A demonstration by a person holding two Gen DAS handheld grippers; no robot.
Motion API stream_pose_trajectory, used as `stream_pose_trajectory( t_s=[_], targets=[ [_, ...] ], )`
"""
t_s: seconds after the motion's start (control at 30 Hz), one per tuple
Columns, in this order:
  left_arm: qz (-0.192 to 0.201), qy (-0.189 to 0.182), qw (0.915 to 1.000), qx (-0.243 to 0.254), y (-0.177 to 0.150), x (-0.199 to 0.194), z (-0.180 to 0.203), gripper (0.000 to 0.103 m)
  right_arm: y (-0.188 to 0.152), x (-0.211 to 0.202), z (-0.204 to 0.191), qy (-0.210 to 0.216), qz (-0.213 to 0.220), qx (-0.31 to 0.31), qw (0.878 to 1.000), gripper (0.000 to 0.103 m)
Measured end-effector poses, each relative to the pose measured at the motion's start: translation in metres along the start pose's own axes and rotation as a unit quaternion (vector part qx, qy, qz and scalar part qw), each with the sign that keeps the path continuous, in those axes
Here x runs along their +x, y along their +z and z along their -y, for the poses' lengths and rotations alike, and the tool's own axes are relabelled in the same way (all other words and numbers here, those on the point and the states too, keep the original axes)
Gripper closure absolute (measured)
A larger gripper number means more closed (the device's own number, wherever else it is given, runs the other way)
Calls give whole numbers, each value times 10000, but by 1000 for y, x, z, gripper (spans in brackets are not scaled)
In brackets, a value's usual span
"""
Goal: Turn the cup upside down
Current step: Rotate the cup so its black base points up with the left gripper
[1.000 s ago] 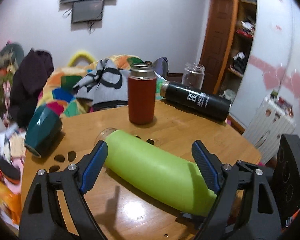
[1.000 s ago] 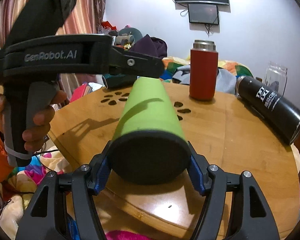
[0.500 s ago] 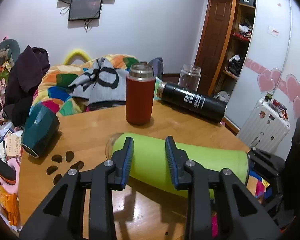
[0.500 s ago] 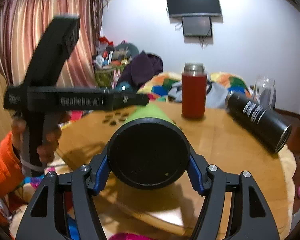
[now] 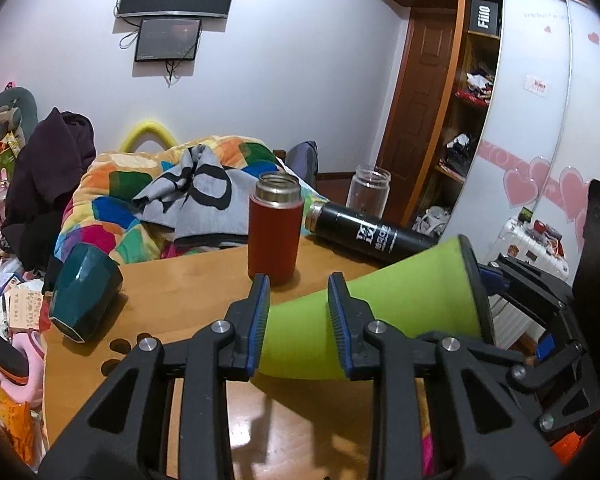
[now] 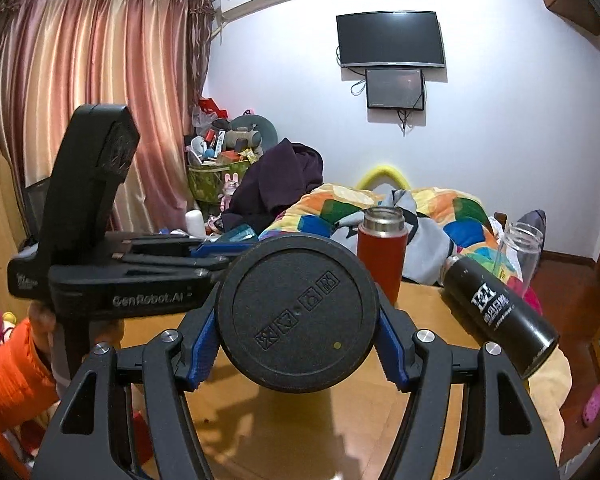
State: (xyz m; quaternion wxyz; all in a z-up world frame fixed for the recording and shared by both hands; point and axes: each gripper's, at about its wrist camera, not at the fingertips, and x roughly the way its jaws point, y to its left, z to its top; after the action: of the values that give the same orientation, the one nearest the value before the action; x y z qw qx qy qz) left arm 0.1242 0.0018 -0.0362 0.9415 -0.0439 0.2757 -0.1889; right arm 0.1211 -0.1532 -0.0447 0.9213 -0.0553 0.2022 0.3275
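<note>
A tall lime-green cup [image 5: 384,308] with a black base [image 6: 298,318] is held off the wooden table [image 5: 188,292], lying roughly level with its base end raised. My right gripper [image 6: 296,336] is shut on the base end of the cup. My left gripper [image 5: 299,320] is shut on the cup's mouth end, which its fingers hide. In the right wrist view the left gripper's black body [image 6: 112,280] stands left of the cup.
On the table stand a red flask [image 5: 275,228] and a glass jar [image 5: 368,192]. A black bottle [image 5: 370,236] and a dark teal cup [image 5: 84,300] lie on their sides. A colourful blanket [image 5: 140,200] is behind the table.
My left gripper closed from wide open onto the cup's mouth end. The cup rose off the table, its base end tipping upward with the right gripper.
</note>
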Motion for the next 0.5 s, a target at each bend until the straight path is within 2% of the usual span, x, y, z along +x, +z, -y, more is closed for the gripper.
stream_pose_trajectory(
  t_s=[0.13, 0.37, 0.5],
  targets=[
    [57, -113, 9998, -165, 8, -2, -9, 77, 19, 10, -3, -54, 18, -130, 9999, 40],
    [102, -226, 9988, -418, 13, -1, -27, 77, 41, 28, -2, 8, -58, -123, 9999, 40],
    [119, -152, 9991, -380, 13, 2, -28, 77, 46, 41, -4, 1, -164, -120, 9998, 40]
  ],
)
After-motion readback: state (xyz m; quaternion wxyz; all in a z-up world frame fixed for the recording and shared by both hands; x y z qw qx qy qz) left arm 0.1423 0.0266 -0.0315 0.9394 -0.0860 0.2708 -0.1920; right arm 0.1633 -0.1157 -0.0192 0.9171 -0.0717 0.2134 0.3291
